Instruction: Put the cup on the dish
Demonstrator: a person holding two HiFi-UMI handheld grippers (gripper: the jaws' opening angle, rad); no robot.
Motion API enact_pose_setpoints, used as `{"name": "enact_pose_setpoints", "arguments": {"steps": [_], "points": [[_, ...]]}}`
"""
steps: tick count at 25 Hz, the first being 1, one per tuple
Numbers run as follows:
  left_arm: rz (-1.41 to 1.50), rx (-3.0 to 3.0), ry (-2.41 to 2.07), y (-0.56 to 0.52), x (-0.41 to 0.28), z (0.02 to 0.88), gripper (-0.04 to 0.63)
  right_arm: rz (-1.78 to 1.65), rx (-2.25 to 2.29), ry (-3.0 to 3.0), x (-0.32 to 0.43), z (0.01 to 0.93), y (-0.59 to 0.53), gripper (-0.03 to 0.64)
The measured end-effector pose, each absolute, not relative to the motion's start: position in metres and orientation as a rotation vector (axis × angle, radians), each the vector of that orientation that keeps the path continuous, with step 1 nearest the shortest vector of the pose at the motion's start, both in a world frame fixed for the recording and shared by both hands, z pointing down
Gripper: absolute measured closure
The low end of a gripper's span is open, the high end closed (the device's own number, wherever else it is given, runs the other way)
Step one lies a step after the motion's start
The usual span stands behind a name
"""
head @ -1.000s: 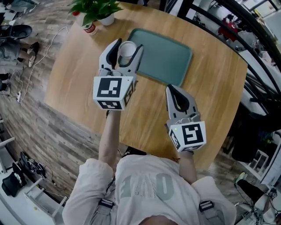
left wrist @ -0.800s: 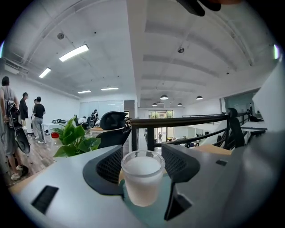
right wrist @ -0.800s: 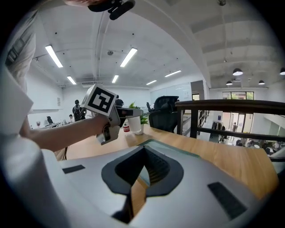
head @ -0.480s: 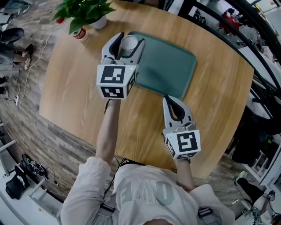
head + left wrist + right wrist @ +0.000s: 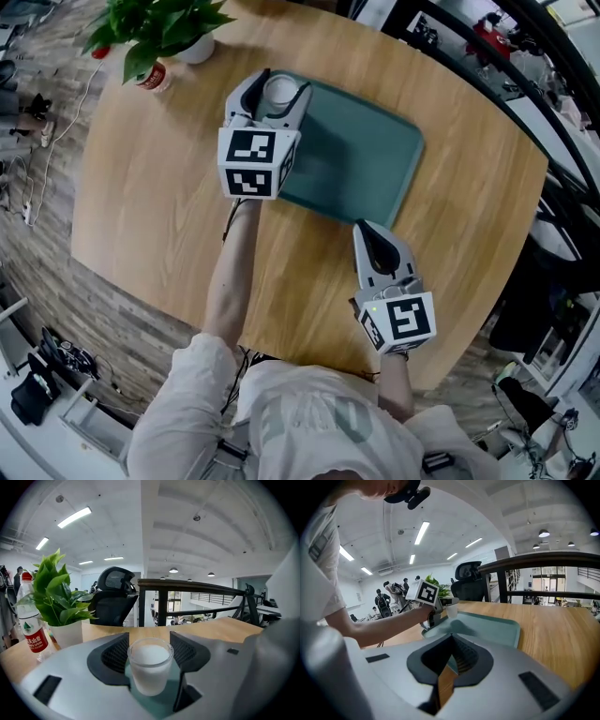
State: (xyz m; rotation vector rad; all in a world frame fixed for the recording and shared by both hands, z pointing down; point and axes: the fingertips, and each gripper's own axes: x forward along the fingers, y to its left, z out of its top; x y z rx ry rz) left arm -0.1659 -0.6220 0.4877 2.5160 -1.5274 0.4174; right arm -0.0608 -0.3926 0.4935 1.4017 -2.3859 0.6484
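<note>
Cup: frosted glass, upright, mouth up, pinched on both sides between the ribbed dark jaws of the left gripper. Directly beneath it, teal dish, showing under the cup's base in the gap between the jaws. From the head view, placed over the dish's far left corner. Cannot tell whether set down on the dish or held just above it.

Ahead of the left gripper's jaws and off to their left: leafy plant in a white pot, with a red-capped, red-labelled bottle just left of the pot, both standing on the wooden table. Straight ahead, past the table's far edge: black office chair and a dark railing.

Right gripper: jaws closed together, nothing between them, only a sliver of table wood seen through the slit below the tips. Over the table just short of the dish's near edge, tips aimed toward it, well apart from the left gripper. Ahead of its jaws, the dish, and at the dish's far corner the left gripper with the cup.
</note>
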Motion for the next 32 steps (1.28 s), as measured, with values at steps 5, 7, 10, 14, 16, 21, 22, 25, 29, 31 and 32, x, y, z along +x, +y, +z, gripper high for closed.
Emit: {"name": "enact_pose_setpoints", "arguments": {"steps": [5,7,10,14,16,21,22,25,29,31,32], "points": [[0.447,2.507,-1.549,-0.627,-0.16,0.506,0.319,0.665,1.407,-2.359,-0.049,0.503,-0.394,0.598],[0.449,2.509,-1.564,-0.627,-0.159,0.509,0.319,0.68,1.408,-2.373,-0.048,0.503,-0.394,0.598],[0.433,2.519,-1.579,-0.629,-0.159,0.511,0.319,0.684,1.395,-2.4,-0.052,0.504,-0.397,0.598],[0.427,2.517,-1.6,-0.631,-0.162,0.514,0.318,0.683,1.381,-2.403,-0.059,0.507,-0.397,0.598],[0.428,2.517,-1.607,-0.63,-0.162,0.512,0.318,0.678,1.386,-2.407,-0.058,0.504,-0.396,0.598],[0.392,2.537,-1.641,-0.625,-0.162,0.494,0.318,0.657,1.402,-2.413,-0.055,0.495,-0.396,0.598],[0.383,2.54,-1.647,-0.624,-0.163,0.487,0.318,0.648,1.406,-2.417,-0.055,0.492,-0.396,0.598],[0.324,2.561,-1.67,-0.616,-0.163,0.458,0.318,0.608,1.426,-2.437,-0.055,0.478,-0.395,0.598],[0.232,2.613,-1.707,-0.586,-0.161,0.406,0.319,0.541,1.454,-2.476,-0.055,0.453,-0.388,0.598],[0.177,2.639,-1.722,-0.563,-0.159,0.378,0.345,0.511,1.471,-2.497,-0.055,0.437,-0.381,0.598],[0.147,2.651,-1.731,-0.55,-0.159,0.365,0.369,0.488,1.475,-2.511,-0.055,0.429,-0.377,0.598]]}}
